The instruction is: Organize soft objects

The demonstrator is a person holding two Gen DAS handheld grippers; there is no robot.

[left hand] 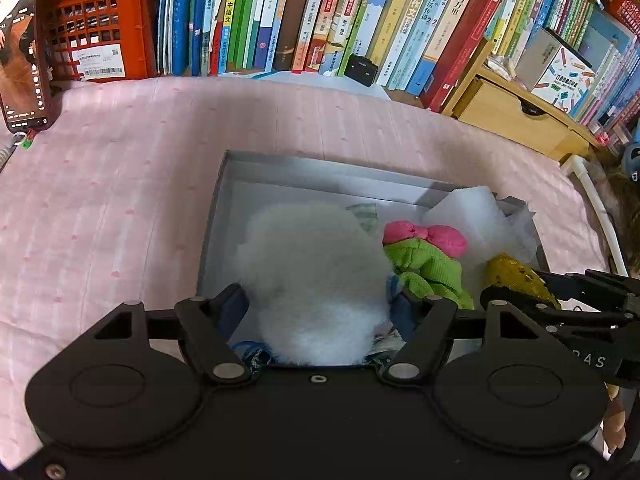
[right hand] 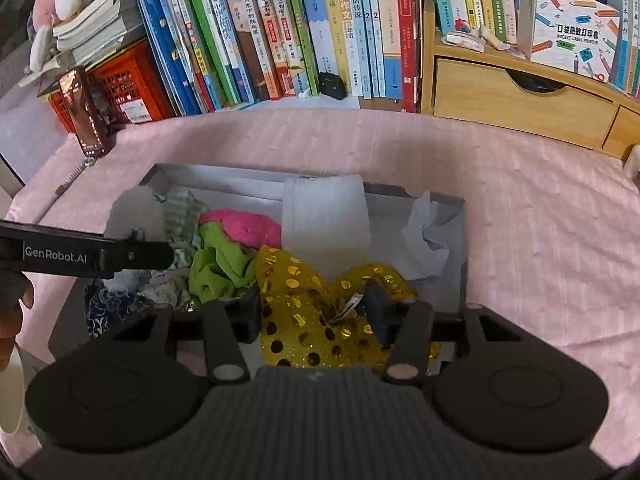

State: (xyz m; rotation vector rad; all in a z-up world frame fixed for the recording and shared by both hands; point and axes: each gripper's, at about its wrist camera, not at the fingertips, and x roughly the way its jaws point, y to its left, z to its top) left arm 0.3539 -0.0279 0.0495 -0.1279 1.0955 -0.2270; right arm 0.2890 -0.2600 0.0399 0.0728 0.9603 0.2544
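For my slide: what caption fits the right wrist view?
Hand-held gripper around a yellow sequined cloth over a grey box of soft things.

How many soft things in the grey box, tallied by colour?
White: 3, fluffy white cotton wad, ribbed white foam sheet, crumpled white tissue paper
Pink-and-green: 1, knitted toy
Yellow: 1, sequinned fabric piece
Total: 5, plus unclear patterned cloths underneath.

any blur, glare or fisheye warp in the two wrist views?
Left wrist: white fluff between the left tool's fingers is soft, bookshelf bows at the edges. Right wrist: sequins on the yellow fabric glint, dark corners, table edge curves.
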